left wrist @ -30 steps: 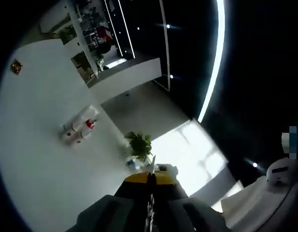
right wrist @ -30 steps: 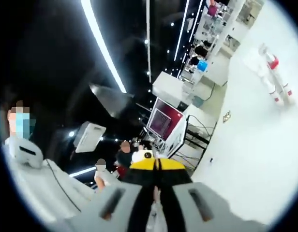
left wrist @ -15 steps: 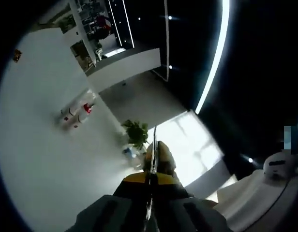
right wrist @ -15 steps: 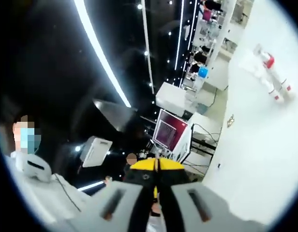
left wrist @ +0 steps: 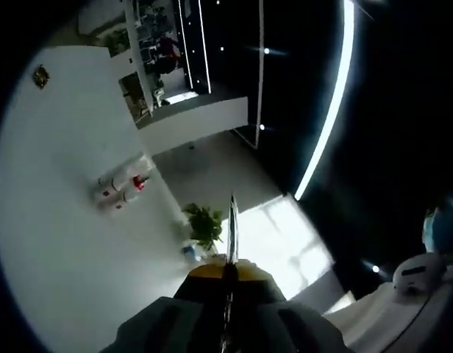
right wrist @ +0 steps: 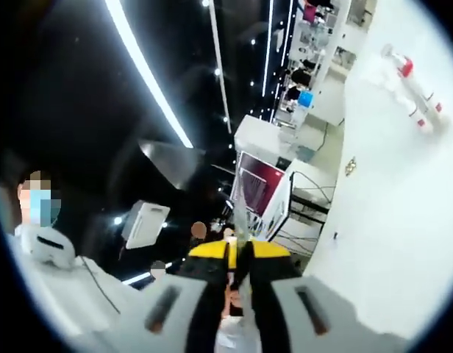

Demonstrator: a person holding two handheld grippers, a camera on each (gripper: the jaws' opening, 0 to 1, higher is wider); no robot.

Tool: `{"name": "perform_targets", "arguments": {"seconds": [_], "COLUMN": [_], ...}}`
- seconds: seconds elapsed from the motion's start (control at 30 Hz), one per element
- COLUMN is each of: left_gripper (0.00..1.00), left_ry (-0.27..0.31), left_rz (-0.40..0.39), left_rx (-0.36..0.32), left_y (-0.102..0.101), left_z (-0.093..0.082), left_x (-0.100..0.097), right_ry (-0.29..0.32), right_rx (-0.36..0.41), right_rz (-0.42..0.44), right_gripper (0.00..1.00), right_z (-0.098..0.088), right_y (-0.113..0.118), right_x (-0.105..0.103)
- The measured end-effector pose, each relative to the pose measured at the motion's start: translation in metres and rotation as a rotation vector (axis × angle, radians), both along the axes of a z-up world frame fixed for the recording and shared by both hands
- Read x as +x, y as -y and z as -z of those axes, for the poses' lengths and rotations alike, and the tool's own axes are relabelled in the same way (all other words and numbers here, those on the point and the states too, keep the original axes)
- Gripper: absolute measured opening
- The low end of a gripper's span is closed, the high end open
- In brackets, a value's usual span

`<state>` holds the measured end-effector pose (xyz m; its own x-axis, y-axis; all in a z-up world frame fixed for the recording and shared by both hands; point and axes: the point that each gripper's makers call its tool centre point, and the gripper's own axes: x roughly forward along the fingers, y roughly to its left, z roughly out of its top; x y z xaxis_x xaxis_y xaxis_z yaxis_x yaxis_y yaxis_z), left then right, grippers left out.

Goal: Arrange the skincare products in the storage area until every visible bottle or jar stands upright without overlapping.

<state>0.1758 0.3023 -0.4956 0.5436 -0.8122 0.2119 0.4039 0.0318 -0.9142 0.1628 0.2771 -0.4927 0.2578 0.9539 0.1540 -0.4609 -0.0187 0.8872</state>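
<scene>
My left gripper point(left wrist: 228, 276) and right gripper point(right wrist: 239, 257) both look clenched with nothing between the jaws, and both point up at a dark ceiling. The skincare bottles and their storage area aren't in front of me, I think. I'd tilt both down and find them before grasping anything.

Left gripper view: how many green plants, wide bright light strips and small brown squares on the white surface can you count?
Green plant: 1
Wide bright light strip: 1
Small brown square: 1
Total: 3
</scene>
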Motion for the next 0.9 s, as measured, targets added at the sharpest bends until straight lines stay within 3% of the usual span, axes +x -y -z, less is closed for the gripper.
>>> {"name": "perform_targets", "arguments": {"seconds": [0.07,0.2,0.23,0.33,0.4,0.53,0.6,0.67,0.83,0.9], "left_gripper": [0.02,0.04,0.07,0.2,0.05,0.03,0.03,0.02,0.02,0.02], "left_ry": [-0.006,0.033,0.06,0.065,0.062,0.081,0.062,0.077,0.072,0.07], "left_rz": [0.005,0.033,0.079,0.125,0.156,0.13,0.12,0.098,0.056,0.052], "left_rx": [-0.012,0.014,0.05,0.108,0.117,0.122,0.118,0.123,0.085,0.079], "left_y": [0.001,0.008,0.013,0.021,0.023,0.019,0.018,0.015,0.008,0.006], "left_z": [-0.001,-0.003,-0.001,0.008,0.011,0.014,0.015,0.014,0.008,0.008], "left_x": [0.0,-0.007,-0.015,-0.024,-0.029,-0.027,-0.025,-0.023,-0.016,-0.015], "right_ry": [0.046,0.061,0.057,0.05,0.047,0.027,0.024,0.058,0.065,0.076], "right_rx": [-0.03,-0.016,-0.012,0.01,0.021,0.004,-0.011,-0.017,-0.031,-0.049], "right_rz": [0.019,0.034,0.036,0.053,0.058,0.063,0.086,0.093,0.041,0.029], "right_gripper": [0.04,0.03,0.03,0.03,0.03,0.03,0.04,0.06,0.09,0.04], "right_z": [0.004,0.001,0.0,-0.002,-0.004,-0.001,0.003,0.002,0.006,0.009], "right_y": [0.001,0.003,0.005,0.01,0.011,0.01,0.01,0.009,0.001,0.0], "right_x": [0.001,-0.002,-0.001,0.002,0.004,0.004,0.007,0.004,-0.009,-0.012]}}
